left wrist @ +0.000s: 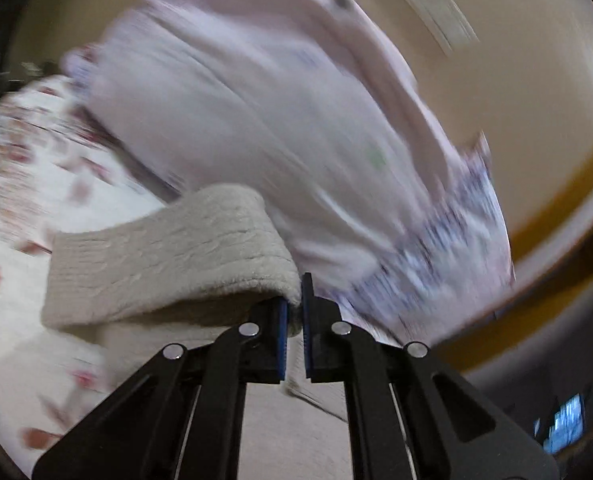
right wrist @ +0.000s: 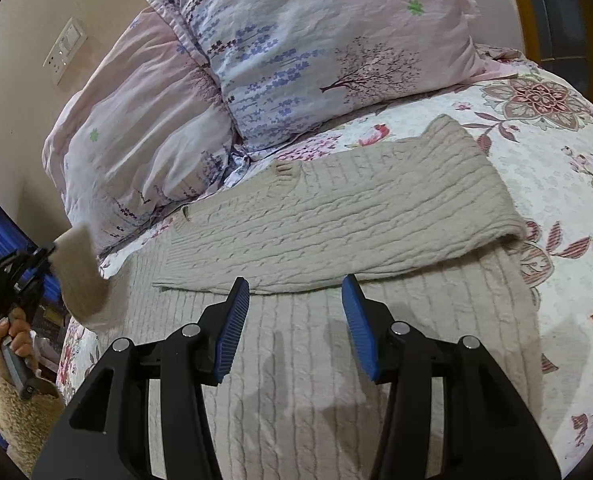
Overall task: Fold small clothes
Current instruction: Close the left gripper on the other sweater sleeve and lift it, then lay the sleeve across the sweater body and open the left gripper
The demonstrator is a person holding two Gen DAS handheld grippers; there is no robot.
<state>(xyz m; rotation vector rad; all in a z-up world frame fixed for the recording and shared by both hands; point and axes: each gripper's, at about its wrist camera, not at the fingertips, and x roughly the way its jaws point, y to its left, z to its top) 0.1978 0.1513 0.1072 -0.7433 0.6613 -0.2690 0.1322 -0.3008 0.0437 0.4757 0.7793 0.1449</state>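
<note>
Pinching only the sleeve's [left wrist: 168, 256] edge, the clenched left gripper [left wrist: 294, 312] could drop it mid-fold, while the right gripper [right wrist: 296, 304] hangs released over the sweater [right wrist: 336, 220] on the bed [right wrist: 556, 184].

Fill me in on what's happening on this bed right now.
A person with two handheld grippers is folding a beige knit sweater laid out on the floral bedspread. The left gripper is shut on the sweater's left sleeve and has it lifted off the bed. The right gripper hangs open over the sweater's body, holding nothing. One sleeve is already folded across the chest. Two pillows sit behind.
</note>
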